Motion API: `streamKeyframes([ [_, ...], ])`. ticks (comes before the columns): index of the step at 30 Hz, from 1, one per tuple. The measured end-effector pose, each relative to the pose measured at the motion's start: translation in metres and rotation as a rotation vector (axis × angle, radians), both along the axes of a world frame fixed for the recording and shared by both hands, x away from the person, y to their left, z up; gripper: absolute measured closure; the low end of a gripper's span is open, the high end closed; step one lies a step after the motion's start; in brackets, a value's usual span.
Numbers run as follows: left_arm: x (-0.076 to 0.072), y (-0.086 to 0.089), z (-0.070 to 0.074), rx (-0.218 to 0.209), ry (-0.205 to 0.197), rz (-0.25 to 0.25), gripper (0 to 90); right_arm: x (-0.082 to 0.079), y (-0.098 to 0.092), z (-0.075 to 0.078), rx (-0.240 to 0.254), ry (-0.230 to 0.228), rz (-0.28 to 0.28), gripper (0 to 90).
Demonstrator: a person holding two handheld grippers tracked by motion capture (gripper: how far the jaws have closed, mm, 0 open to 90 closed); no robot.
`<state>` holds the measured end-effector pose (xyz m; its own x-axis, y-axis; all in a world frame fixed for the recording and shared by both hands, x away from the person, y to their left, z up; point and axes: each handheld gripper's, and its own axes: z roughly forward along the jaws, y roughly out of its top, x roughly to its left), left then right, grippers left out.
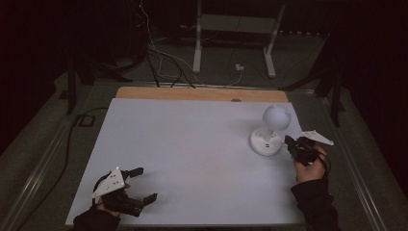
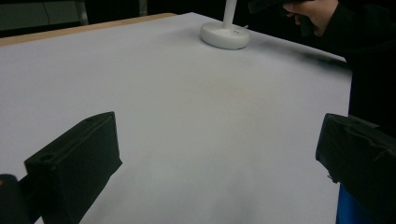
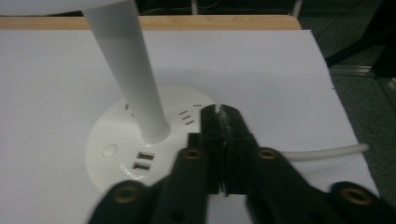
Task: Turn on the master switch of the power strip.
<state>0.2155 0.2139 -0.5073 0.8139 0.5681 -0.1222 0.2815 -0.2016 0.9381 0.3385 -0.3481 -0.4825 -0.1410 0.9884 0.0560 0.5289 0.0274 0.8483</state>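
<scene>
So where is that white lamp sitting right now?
In the high view the white lamp stands at the table's right side, just left of the right tool.

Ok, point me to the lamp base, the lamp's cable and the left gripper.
lamp base point(image 3: 112, 140): right gripper view, on the flat white top near the round button.
cable point(image 3: 322, 151): right gripper view, on the white cord right of the closed jaws.
left gripper point(image 1: 144, 184): high view, midway between its spread fingertips.

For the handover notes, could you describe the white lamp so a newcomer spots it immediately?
Start at the white table and look to its far right part. The desk lamp stands there: round white base with USB ports, upright stem, globe head. It is the table's one standing object, beside the shut right gripper.
</scene>
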Motion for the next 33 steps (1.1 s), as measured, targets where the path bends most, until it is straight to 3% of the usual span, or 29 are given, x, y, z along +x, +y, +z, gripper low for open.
streamKeyframes([
  [12,0.000,0.000,0.000,0.000,0.001,0.000,0.3,0.004,0.001,-0.004,-0.018,0.027,0.005,90.0],
  [19,0.000,0.000,0.000,0.002,-0.002,-0.001,0.3,0.006,0.008,-0.011,-0.055,0.042,0.029,90.0],
  [33,0.000,0.000,0.000,0.002,-0.002,-0.002,0.3,0.011,0.013,-0.021,-0.063,0.060,0.036,90.0],
])
